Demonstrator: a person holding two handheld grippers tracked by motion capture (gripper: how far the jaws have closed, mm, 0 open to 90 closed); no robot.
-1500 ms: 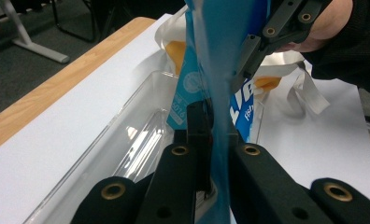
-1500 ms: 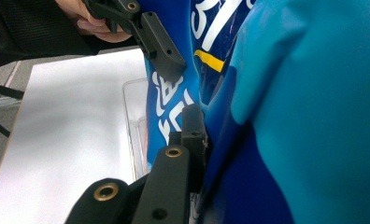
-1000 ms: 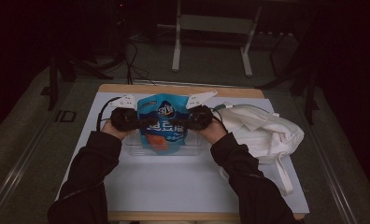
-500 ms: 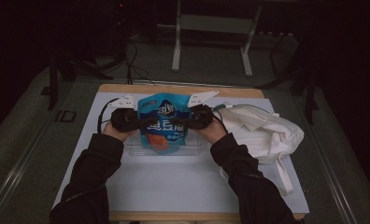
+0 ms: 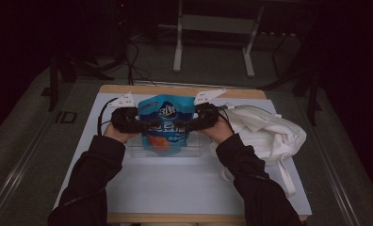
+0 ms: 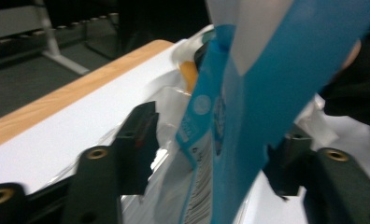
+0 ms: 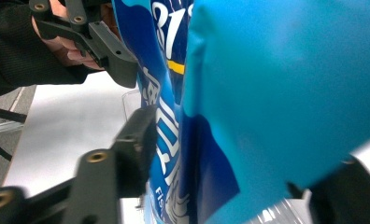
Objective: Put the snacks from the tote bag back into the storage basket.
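A blue snack bag (image 5: 163, 123) stands upright in a clear plastic tray (image 5: 196, 149) at the middle of the table. My left gripper (image 5: 148, 125) is at the bag's left edge and my right gripper (image 5: 183, 124) at its right edge. Both sets of jaws have just been opening. In the left gripper view the bag's edge (image 6: 248, 116) hangs between the parted jaws of the left gripper (image 6: 216, 140), with a gap on the left side. In the right gripper view the bag (image 7: 267, 93) lies between the spread jaws of the right gripper (image 7: 234, 163) and hides the right jaw's tip.
A crumpled white cloth bag (image 5: 269, 134) with a long strap lies at the right of the white mat (image 5: 175, 183). The table's wooden edge (image 5: 175, 88) runs along the far side. Stand legs and cables sit on the dark floor beyond.
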